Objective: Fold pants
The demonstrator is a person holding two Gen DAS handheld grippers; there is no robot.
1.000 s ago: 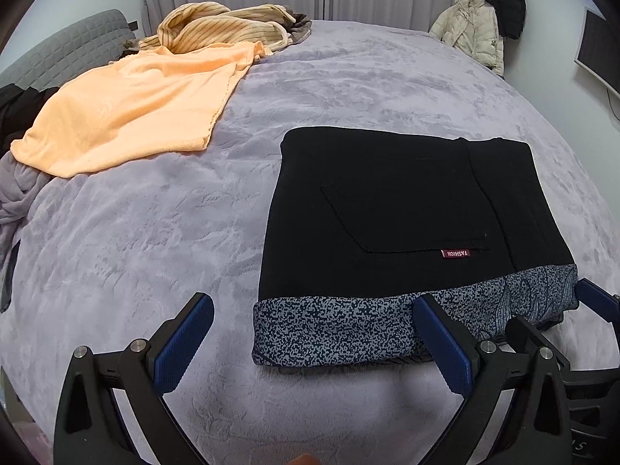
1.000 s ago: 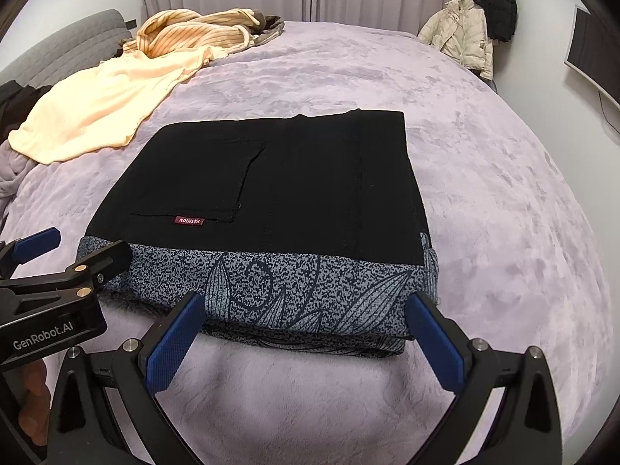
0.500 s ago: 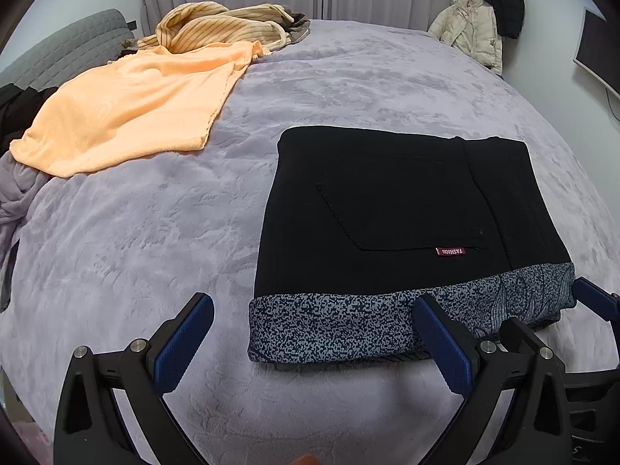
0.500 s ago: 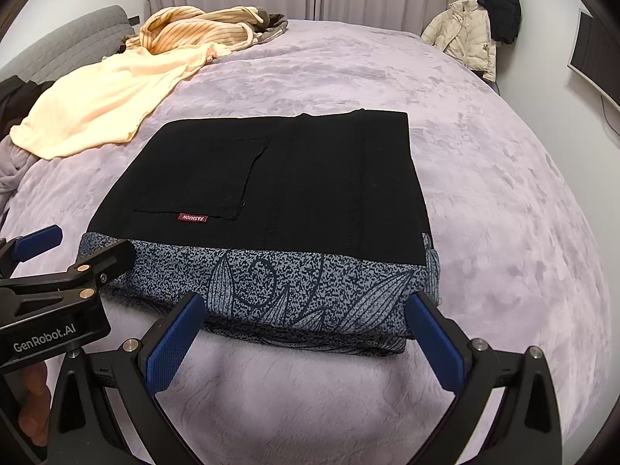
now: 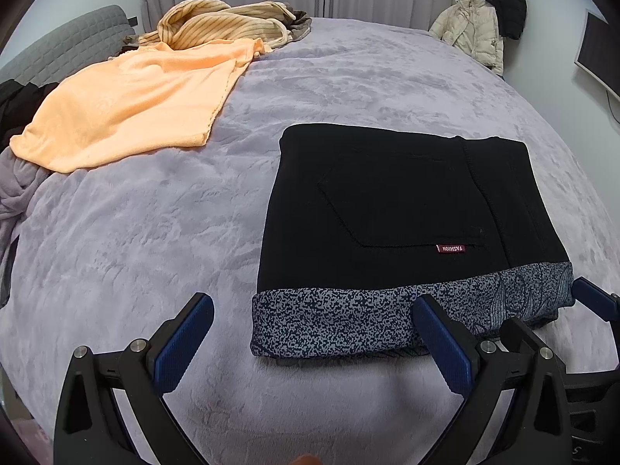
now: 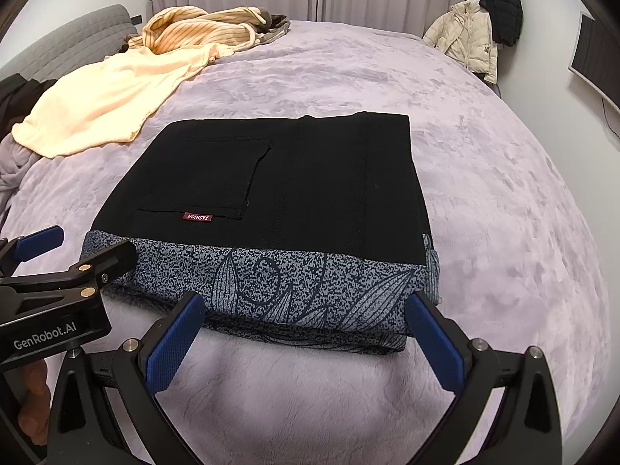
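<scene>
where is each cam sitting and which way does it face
Left wrist: rides the left gripper, low over the bed's near edge, facing the folded pants' left part; the right gripper's tip shows at right.
Right wrist: rides the right gripper, facing the pants' patterned band; the left gripper shows at left.
Shared: pants, orange garment.

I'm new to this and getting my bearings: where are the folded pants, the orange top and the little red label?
folded pants [image 6: 310, 178]: right wrist view, black top layer.
orange top [image 5: 131, 112]: left wrist view, middle of the fabric.
red label [image 6: 197, 217]: right wrist view, tag at the pocket edge.
</scene>
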